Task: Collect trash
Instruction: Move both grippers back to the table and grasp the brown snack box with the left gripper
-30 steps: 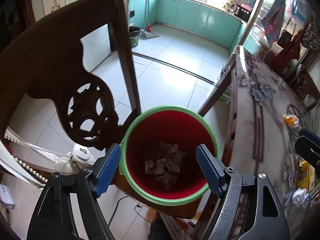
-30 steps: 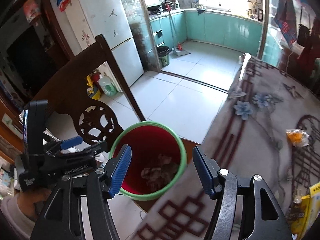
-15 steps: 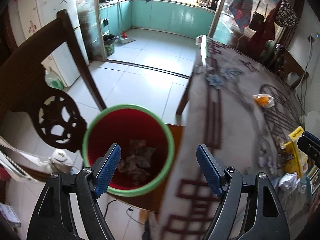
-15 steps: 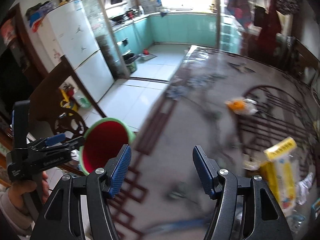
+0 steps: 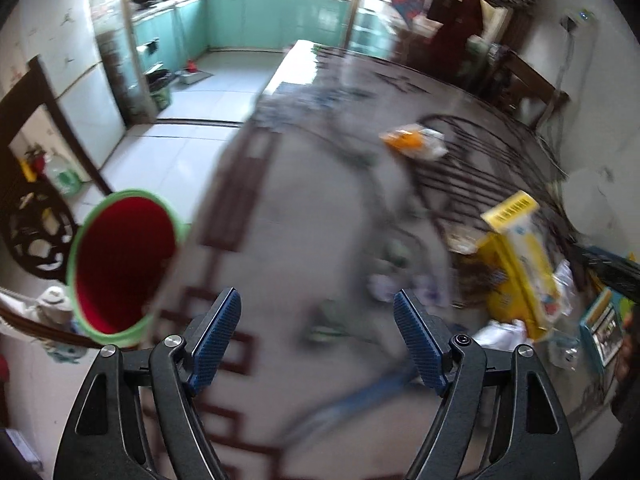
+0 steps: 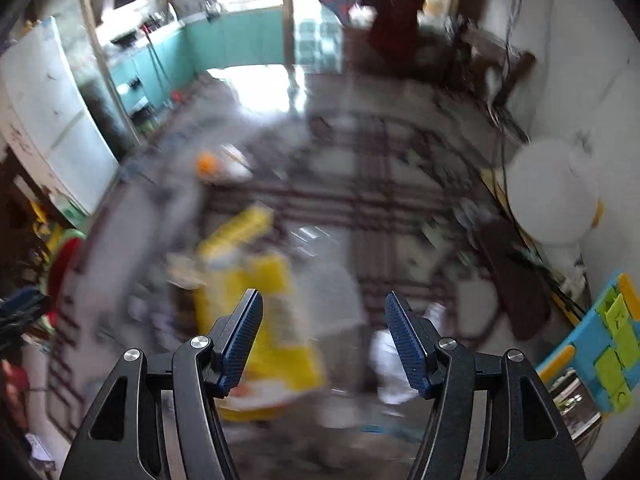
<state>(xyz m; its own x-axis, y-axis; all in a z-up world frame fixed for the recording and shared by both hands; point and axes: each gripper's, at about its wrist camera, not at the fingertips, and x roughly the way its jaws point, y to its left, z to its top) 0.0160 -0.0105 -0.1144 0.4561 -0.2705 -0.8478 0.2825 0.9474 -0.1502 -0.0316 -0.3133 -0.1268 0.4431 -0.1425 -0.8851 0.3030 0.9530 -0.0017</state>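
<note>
Both pairs of fingers stood wide apart and held nothing: the left gripper (image 5: 317, 334) and the right gripper (image 6: 323, 334) had swung away from the red bin (image 5: 120, 264), which a second earlier sat between the fingers and now lay at nine o'clock in the left view. Ahead over the table (image 5: 304, 216) the trash came into reach: a yellow box (image 5: 520, 256) at three o'clock, an orange wrapper (image 5: 412, 142) at one, crumpled white paper (image 6: 394, 360) near the right fingers. Another pickup seemed next.

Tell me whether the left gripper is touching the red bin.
Apart. The left wrist view shows the left gripper open and empty over the table, with bare tabletop between its fingers and the red bin off to the left.
</note>
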